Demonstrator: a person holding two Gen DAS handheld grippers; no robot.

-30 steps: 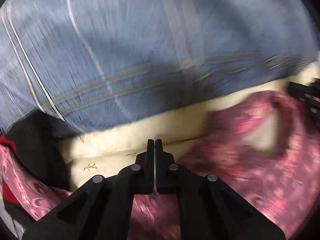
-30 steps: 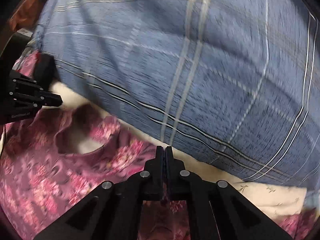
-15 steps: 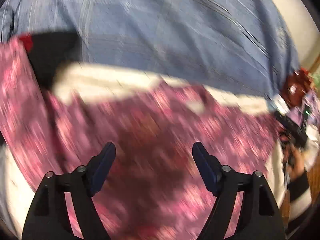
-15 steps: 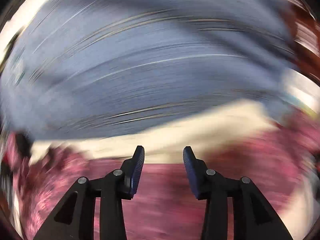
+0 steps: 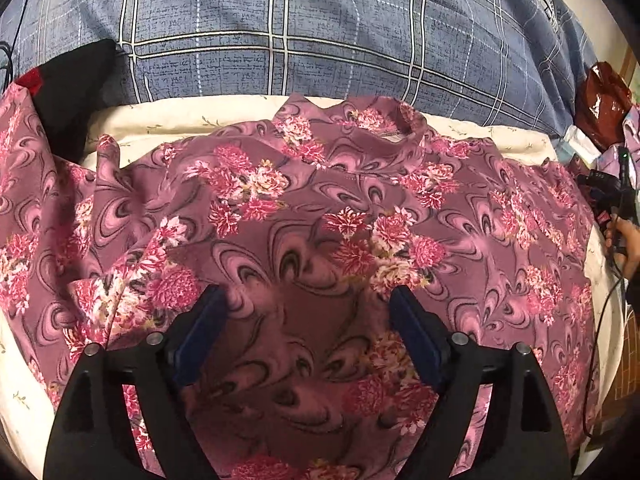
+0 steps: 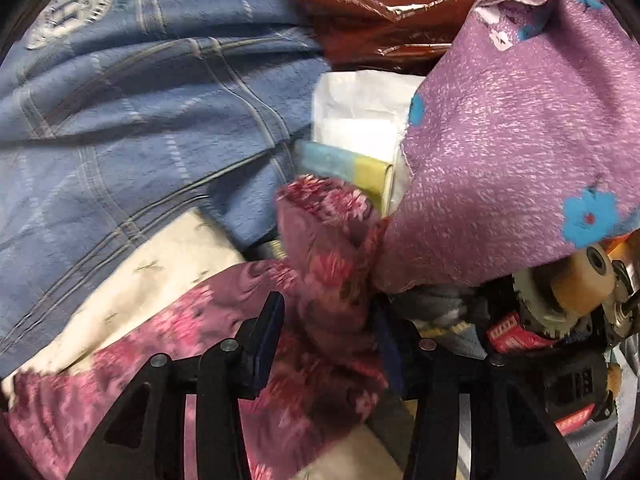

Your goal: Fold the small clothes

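Hovering with the left gripper [image 5: 308,328] spread over the floral top [image 5: 320,208], which fills mid-frame on the cream sheet [image 5: 180,110], we have the right gripper [image 6: 328,340] spread around its bunched sleeve [image 6: 332,248]. We judge closing there could snag the lilac cloth [image 6: 520,140] touching it at right.

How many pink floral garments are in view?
2: the floral top spread on the cream sheet, and a matching piece at far left. Others may be hidden.
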